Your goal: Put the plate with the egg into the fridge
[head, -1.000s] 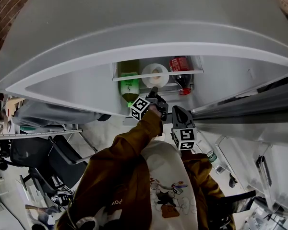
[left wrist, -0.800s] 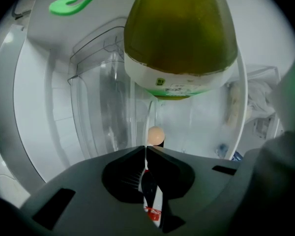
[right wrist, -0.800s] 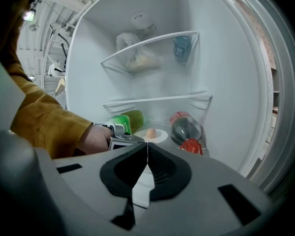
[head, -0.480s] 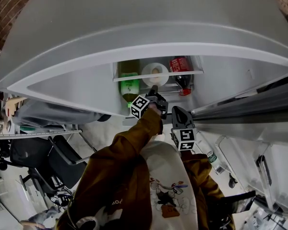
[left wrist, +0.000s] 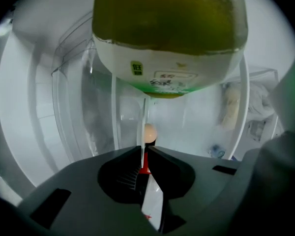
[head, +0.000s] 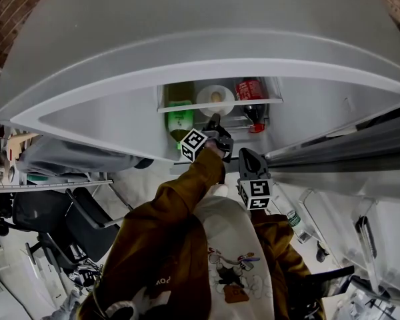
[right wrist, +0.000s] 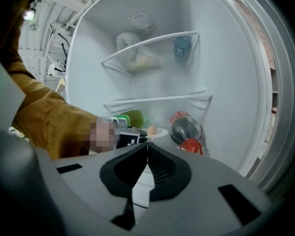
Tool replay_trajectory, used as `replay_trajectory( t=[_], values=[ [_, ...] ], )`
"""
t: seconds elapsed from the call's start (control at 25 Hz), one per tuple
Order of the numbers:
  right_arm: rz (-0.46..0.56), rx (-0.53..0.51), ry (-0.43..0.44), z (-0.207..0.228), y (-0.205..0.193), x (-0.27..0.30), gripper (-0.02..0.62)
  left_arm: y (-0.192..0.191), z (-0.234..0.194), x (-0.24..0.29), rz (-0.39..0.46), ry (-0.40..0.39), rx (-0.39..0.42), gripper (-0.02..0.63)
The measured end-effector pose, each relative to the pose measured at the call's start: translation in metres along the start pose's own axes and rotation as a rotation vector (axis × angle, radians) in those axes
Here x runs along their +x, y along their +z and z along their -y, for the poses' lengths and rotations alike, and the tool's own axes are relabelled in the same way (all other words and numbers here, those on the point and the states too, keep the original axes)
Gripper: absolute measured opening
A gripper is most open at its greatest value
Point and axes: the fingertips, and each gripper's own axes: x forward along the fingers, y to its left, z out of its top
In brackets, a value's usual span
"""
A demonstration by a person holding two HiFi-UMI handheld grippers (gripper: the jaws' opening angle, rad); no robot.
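Plate (right wrist: 162, 132), rim pinched in left tongs (left wrist: 143, 150)

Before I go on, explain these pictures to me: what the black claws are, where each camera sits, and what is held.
No robot here: a person holds a two-jaw gripper in each hand. The head view looks down from the person's head; the two gripper views ride on the grippers. The left gripper is shut on the rim of the plate carrying the egg, inside the open fridge, between a green bottle and a red-capped bottle. The right gripper is shut and empty, further back.
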Motion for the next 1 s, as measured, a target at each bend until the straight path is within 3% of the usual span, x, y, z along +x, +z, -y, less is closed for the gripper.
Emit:
replay_trajectory(
  t=[0.28,0.36,0.76,1.0],
  values=[
    [0.005,0.0,0.001,0.0,0.001,0.001,0.005,0.001,-0.005,-0.001,0.005,0.013,-0.029,0.032],
    [0.005,-0.001,0.002,-0.001,0.001,0.001,0.005,-0.001,-0.004,-0.001,-0.002,0.01,-0.054,0.089],
    [0.009,-0.009,0.008,-0.007,0.003,0.001,0.005,-0.003,0.0,-0.004,-0.007,0.064,-0.077,0.222],
    [0.008,-0.009,0.014,-0.01,0.003,0.001,0.005,-0.003,0.002,-0.008,-0.004,0.089,-0.048,0.253]
  ],
)
